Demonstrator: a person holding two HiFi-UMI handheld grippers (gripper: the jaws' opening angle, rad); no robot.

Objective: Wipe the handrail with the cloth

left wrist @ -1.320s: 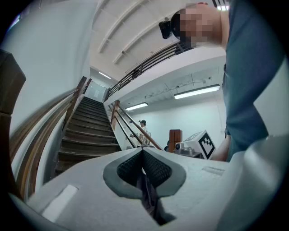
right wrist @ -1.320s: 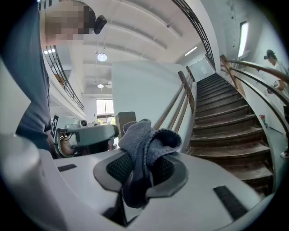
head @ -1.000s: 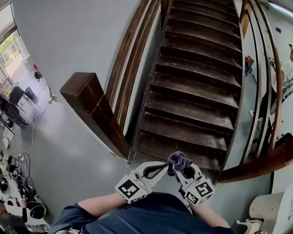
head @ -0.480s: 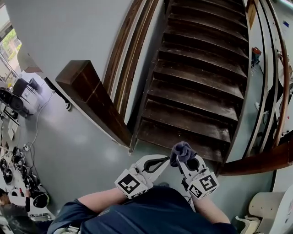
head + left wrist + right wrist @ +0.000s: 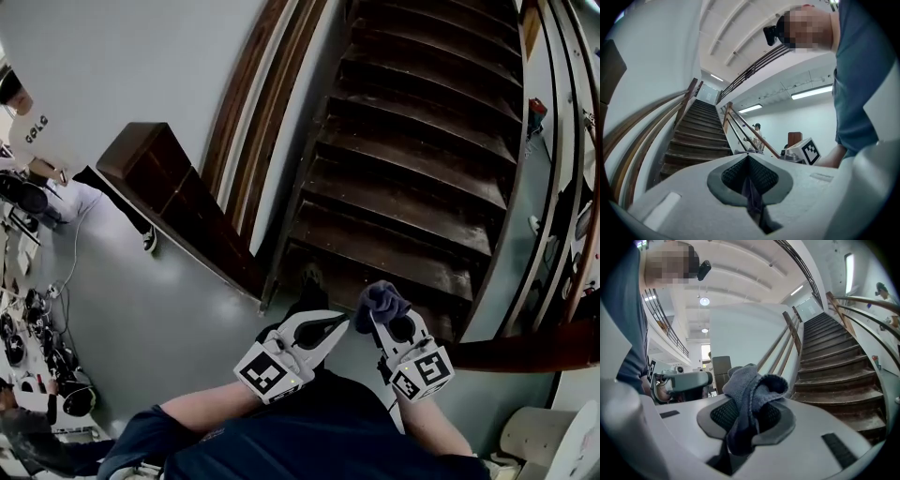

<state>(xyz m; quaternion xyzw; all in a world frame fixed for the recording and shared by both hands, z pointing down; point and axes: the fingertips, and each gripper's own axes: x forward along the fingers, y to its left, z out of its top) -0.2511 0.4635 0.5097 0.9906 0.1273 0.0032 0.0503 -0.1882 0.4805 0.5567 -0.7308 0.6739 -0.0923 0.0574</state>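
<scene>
A crumpled blue-grey cloth (image 5: 380,300) sticks up from my right gripper (image 5: 386,317), which is shut on it just before the bottom stair. In the right gripper view the cloth (image 5: 752,390) bulges out between the pads of the right gripper (image 5: 750,405). My left gripper (image 5: 328,330) is close beside it on the left, jaws together, and in its own view the left gripper (image 5: 747,158) is shut with nothing clearly held. Brown handrails (image 5: 248,112) run up the left wall. A dark wooden handrail (image 5: 530,349) ends at lower right, apart from both grippers.
Dark wooden stairs (image 5: 412,178) rise straight ahead. A thick dark newel post (image 5: 155,178) stands at left. My shoe (image 5: 309,279) rests by the first step. Another person's leg (image 5: 122,208) shows on the grey floor at left, with cables and gear (image 5: 37,347) beyond.
I have stepped closer to the foot of the stairs, and both grippers shifted slightly right with the cloth still held. A shoe and another person's leg came into view.
</scene>
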